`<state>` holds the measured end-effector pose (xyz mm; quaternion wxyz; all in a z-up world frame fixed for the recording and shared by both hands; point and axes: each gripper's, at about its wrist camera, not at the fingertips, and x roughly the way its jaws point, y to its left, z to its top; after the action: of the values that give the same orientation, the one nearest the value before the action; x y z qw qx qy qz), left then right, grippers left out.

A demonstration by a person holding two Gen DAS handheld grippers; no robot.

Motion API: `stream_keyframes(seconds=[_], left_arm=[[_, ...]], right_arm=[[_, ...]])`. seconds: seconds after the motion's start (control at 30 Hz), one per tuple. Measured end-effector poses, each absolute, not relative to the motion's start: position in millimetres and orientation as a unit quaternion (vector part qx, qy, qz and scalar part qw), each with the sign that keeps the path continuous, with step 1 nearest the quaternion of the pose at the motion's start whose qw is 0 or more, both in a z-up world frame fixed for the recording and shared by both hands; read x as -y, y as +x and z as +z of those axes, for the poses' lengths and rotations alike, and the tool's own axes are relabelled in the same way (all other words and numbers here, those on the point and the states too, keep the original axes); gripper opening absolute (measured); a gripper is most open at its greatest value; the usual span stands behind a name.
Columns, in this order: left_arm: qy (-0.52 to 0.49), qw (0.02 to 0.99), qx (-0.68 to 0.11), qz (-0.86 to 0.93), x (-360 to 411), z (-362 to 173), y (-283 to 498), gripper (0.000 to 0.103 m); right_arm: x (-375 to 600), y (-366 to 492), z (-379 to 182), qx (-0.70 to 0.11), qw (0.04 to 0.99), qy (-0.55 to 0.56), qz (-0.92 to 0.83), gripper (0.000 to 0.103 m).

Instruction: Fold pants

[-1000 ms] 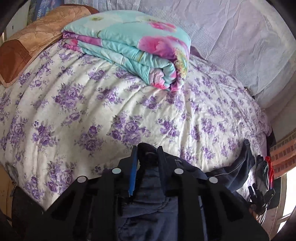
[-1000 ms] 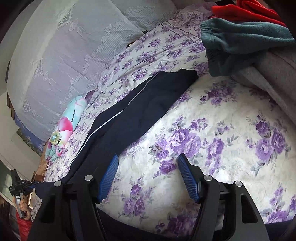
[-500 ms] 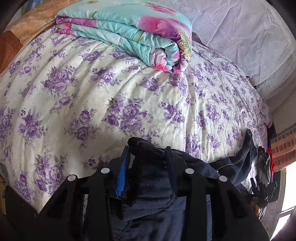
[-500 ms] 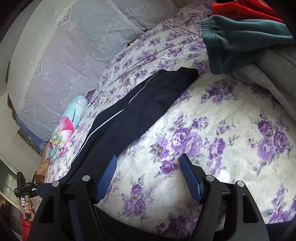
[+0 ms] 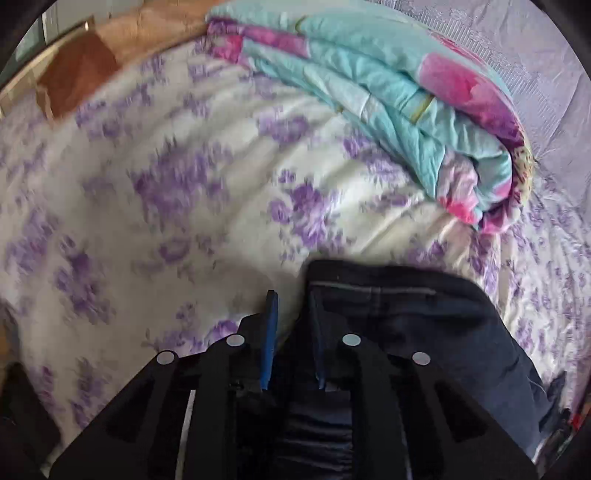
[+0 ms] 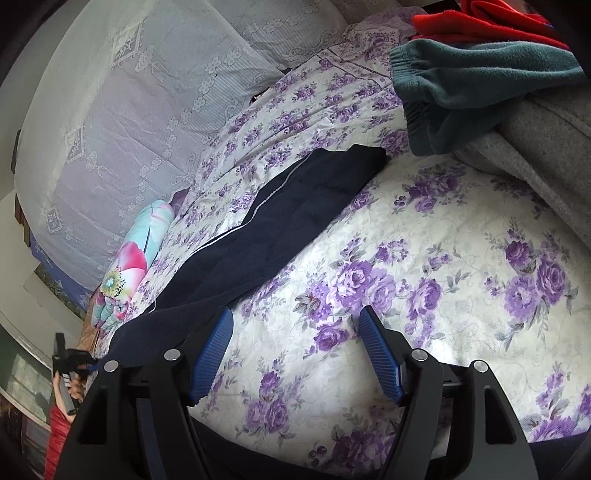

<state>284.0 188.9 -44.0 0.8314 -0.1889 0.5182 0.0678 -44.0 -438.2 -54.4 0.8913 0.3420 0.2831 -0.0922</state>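
Left wrist view: my left gripper [image 5: 293, 317] points steeply down at the bed, its jaws narrow and closing; the waistband edge of the dark navy pants [image 5: 413, 325] lies against the right finger, and dark cloth bunches between the fingers nearer the camera, though I cannot tell whether the pads press on it. The pants lie near and right in this view, spread over the purple-flowered bedspread [image 5: 177, 206]. Far right sits a folded turquoise and pink quilt [image 5: 399, 96]; far left, a brown pillow [image 5: 77, 70], blurred. Behind the quilt, a pale lace cover [image 5: 524, 48]. Right wrist view: my right gripper [image 6: 295, 354] hangs above the bedspread [image 6: 424, 266] with its jaws wide and nothing between them; the blue pads [image 6: 212, 350] frame only flowered cloth. The pants [image 6: 280, 221] stretch as a long dark strip from the far middle down to the near left, a thin pale stripe along their far edge, passing just beside my left finger. Far right, a teal garment [image 6: 461, 77] lies on grey fabric [image 6: 546, 147], with red cloth [image 6: 487, 18] beyond it. At the far left edge, the other gripper [image 6: 68, 363] is small and dim. No containers appear in either view.
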Motion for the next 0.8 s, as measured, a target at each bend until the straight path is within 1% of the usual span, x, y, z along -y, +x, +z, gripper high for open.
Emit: stream_keyframes(seconds=[0.03,0.07,0.1,0.17,0.2,0.27,0.3,0.33,0.43,0.47,0.53,0.57,0.6,0.63,0.67,0.73,0.8], left_arm=[[-0.194,0.841,-0.501,0.058,-196,-40,268,0.027],[-0.190,0.845,-0.498,0.052,-201,-34,255,0.042],[-0.192,0.849,-0.490,0.042,-209,-26,238,0.050],[-0.195,0.855,-0.481,0.019,-223,-10,209,0.052],[-0.194,0.856,-0.480,0.007,-230,-2,193,0.057],[-0.192,0.855,-0.481,0.001,-242,6,162,0.061],[-0.189,0.855,-0.482,0.006,-247,7,148,0.061],[-0.184,0.855,-0.484,0.013,-253,8,133,0.061],[-0.195,0.846,-0.496,0.027,-267,-8,95,0.062],[-0.206,0.840,-0.502,0.025,-270,-15,84,0.063],[-0.224,0.827,-0.516,0.023,-271,-31,67,0.063],[-0.232,0.824,-0.517,0.022,-269,-37,61,0.063],[-0.234,0.824,-0.516,0.024,-267,-42,56,0.063],[-0.227,0.828,-0.512,0.029,-264,-43,52,0.063],[-0.217,0.833,-0.508,0.032,-260,-42,50,0.064],[-0.203,0.839,-0.504,0.034,-251,-39,48,0.067],[-0.206,0.840,-0.502,0.018,-245,-37,48,0.078]], right_arm=[[438,-43,-55,-0.285,0.891,0.342,-0.093,0.071],[439,-41,-55,-0.288,0.890,0.341,-0.095,0.071],[439,-39,-54,-0.292,0.888,0.341,-0.097,0.071],[442,-33,-52,-0.295,0.886,0.344,-0.101,0.071],[444,-28,-51,-0.295,0.885,0.346,-0.103,0.071],[451,-12,-49,-0.306,0.878,0.346,-0.122,0.072],[457,-2,-50,-0.314,0.873,0.349,-0.134,0.073],[465,10,-51,-0.321,0.867,0.353,-0.144,0.076],[484,46,-55,-0.332,0.855,0.353,-0.184,0.078],[485,60,-54,-0.336,0.859,0.334,-0.195,0.082],[485,82,-56,-0.347,0.863,0.296,-0.216,0.084],[486,86,-56,-0.338,0.867,0.291,-0.222,0.075],[488,85,-55,-0.325,0.870,0.295,-0.224,0.026],[492,81,-53,-0.310,0.876,0.317,-0.190,0.006],[493,68,-46,-0.279,0.883,0.340,-0.166,0.005],[485,37,-23,-0.231,0.902,0.325,-0.167,0.005],[481,9,-16,-0.225,0.908,0.305,-0.180,0.006]])
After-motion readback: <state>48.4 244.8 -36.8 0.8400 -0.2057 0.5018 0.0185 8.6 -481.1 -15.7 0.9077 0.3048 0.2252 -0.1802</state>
